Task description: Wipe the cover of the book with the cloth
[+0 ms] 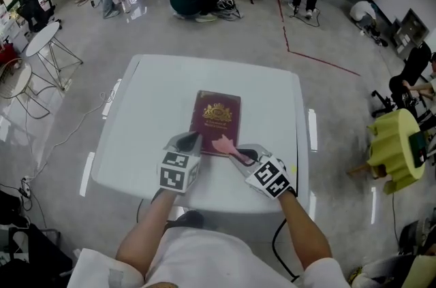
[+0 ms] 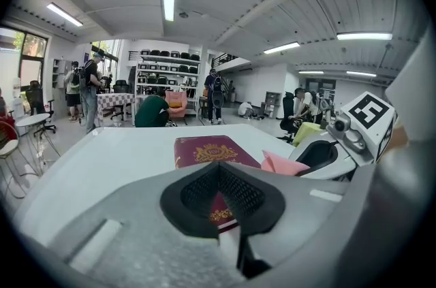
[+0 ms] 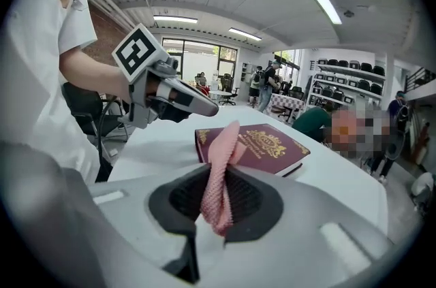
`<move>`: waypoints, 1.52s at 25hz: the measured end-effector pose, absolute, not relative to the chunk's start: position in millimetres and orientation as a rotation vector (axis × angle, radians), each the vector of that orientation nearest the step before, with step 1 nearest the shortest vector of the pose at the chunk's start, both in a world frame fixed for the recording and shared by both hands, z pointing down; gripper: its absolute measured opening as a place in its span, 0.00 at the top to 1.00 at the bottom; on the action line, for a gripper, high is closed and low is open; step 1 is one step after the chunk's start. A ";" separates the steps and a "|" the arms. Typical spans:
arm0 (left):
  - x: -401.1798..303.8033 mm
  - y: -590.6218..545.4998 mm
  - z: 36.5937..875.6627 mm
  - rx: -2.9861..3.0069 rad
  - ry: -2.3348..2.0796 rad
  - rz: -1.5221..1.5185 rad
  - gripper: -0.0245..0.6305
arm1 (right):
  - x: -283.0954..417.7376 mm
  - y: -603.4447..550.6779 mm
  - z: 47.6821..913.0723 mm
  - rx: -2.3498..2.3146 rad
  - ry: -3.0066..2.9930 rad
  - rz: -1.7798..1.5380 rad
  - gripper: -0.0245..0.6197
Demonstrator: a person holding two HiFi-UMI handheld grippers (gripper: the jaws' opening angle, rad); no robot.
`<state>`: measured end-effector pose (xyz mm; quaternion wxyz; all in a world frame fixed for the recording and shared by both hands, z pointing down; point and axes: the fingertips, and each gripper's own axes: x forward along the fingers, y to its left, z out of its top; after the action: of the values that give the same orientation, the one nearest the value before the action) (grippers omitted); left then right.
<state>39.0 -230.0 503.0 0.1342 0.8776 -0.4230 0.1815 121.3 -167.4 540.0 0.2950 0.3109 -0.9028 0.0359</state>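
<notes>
Your left tool (image 1: 187,142) clamps the maroon book (image 1: 218,115) at its near corner, likely steadying it on the worktop (image 1: 146,116) | your right tool (image 3: 214,212) pinches the pink cloth (image 3: 221,167), poised to wipe.

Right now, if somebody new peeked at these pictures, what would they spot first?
A dark red book with a gold crest lies in the middle of the white table. The right gripper pinches a pink cloth over the book's near edge. The left gripper grips the book's near left corner.
</notes>
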 end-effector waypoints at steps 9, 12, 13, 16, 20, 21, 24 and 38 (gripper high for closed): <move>33.0 -239.4 504.7 2.549 -1.236 0.530 0.95 | 116.2 -178.8 517.9 0.818 -2.421 0.056 0.89; 27.0 -247.6 503.2 2.548 -1.248 0.541 0.95 | 110.7 -207.6 494.7 0.862 -2.439 0.011 0.89; 24.7 -251.0 504.0 2.546 -1.248 0.541 0.95 | 109.2 -220.5 488.5 0.882 -2.437 -0.009 0.89; 16.2 -262.4 505.3 2.540 -1.248 0.541 0.95 | 104.9 -263.5 472.1 0.959 -2.414 -0.064 0.89; 6.4 -276.2 504.5 2.535 -1.247 0.537 0.95 | 95.1 -311.9 466.0 1.016 -2.387 -0.081 0.89; 3.7 -279.4 504.8 2.533 -1.247 0.535 0.95 | 91.6 -322.3 469.1 1.013 -2.376 -0.084 0.89; -2.7 -287.4 507.2 2.532 -1.240 0.540 0.95 | 82.8 -347.0 487.7 0.980 -2.332 -0.086 0.89; -19.7 -301.8 516.7 2.508 -1.249 0.550 0.95 | 78.5 -365.8 538.0 0.911 -2.255 -0.014 0.89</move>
<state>-19.7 -301.8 516.7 0.1429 0.8694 -0.4330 0.1906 78.5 -365.8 538.0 0.3472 0.3514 -0.8695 -0.0056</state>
